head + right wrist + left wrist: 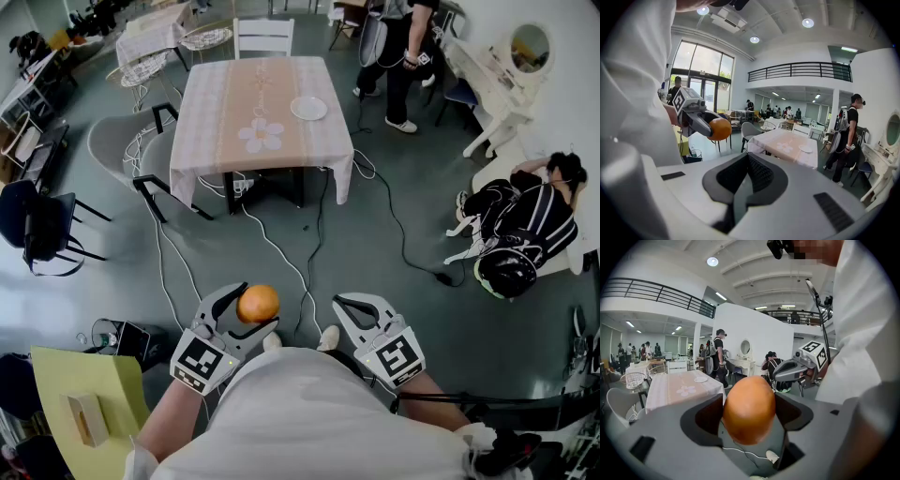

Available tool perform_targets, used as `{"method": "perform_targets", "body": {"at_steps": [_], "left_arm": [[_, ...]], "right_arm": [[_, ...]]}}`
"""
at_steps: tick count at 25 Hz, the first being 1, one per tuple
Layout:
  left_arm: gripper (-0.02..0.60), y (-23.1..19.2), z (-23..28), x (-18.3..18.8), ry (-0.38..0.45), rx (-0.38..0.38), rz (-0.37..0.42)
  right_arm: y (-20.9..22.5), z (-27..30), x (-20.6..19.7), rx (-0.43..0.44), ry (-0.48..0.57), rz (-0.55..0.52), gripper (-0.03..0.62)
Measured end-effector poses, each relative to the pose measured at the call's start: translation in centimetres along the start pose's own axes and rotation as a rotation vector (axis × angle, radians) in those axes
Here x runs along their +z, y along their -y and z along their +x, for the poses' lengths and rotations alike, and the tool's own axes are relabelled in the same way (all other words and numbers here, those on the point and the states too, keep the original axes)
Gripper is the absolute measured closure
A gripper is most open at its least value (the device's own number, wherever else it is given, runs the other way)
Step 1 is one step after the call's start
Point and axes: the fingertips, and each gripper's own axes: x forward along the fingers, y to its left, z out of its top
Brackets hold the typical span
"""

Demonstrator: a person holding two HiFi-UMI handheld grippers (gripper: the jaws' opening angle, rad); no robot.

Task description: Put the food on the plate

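**Orange could slip out before it reaches the plate**

The left gripper (pixel 253 309) has its jaws spread wide and pinched on a round, smooth orange fruit (pixel 258 304). It's held up in the air close to the person's body. The right gripper (pixel 345 302) is fully closed with nothing in it.

The small white round plate (pixel 308 108) sits near the far right corner of the table with the pale pink checked cloth (pixel 216 103), well apart from the orange, so I'd guess there's a walk ahead. My worry is that a smooth ball caught by two pads could roll out if it gets jolted.

What's in the way is mostly on the floor. White cables (pixel 281 253) and a black cable (pixel 398 230) snake between the person and the table, so that's a trip risk. A grey shell chair (pixel 117 145) stands off the table's left edge. One person in black (pixel 525 216) is down low on the right, and another stands past the far right corner (pixel 403 56).
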Motion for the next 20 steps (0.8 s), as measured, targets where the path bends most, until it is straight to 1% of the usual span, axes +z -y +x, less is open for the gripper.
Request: {"method": "perform_targets", "body": {"at_steps": [3,6,11,14,16,20], "left_arm": [[0.225,-1.3,-0.3,-0.5,0.007,-0.005,-0.001],[0.225,-2.5,-0.5,-1.0,0.004,-0.013,0.001],[0.225,-3.4,0.9,-1.0,-0.004,-0.027,-0.014],[0.225,-4.0,2.6,-0.7,-0.008,-0.032,-0.017],[0.225,-4.7,4.2,-0.3,-0.015,-0.031,-0.016],[0.225,-6.1,8.3,2.0,-0.024,-0.024,-0.014]], "right_arm": [[-0.3,1.2,0.5,-0.005,-0.01,-0.02,0.582],[-0.6,2.0,0.8,-0.014,-0.014,-0.018,0.582],[0.2,1.8,0.0,-0.022,-0.036,0.013,0.582],[1.9,2.0,-0.3,-0.02,-0.047,0.017,0.582],[3.6,2.4,-0.4,-0.018,-0.034,0.032,0.58],[8.5,3.0,-0.2,0.0,-0.016,0.005,0.577]]}}
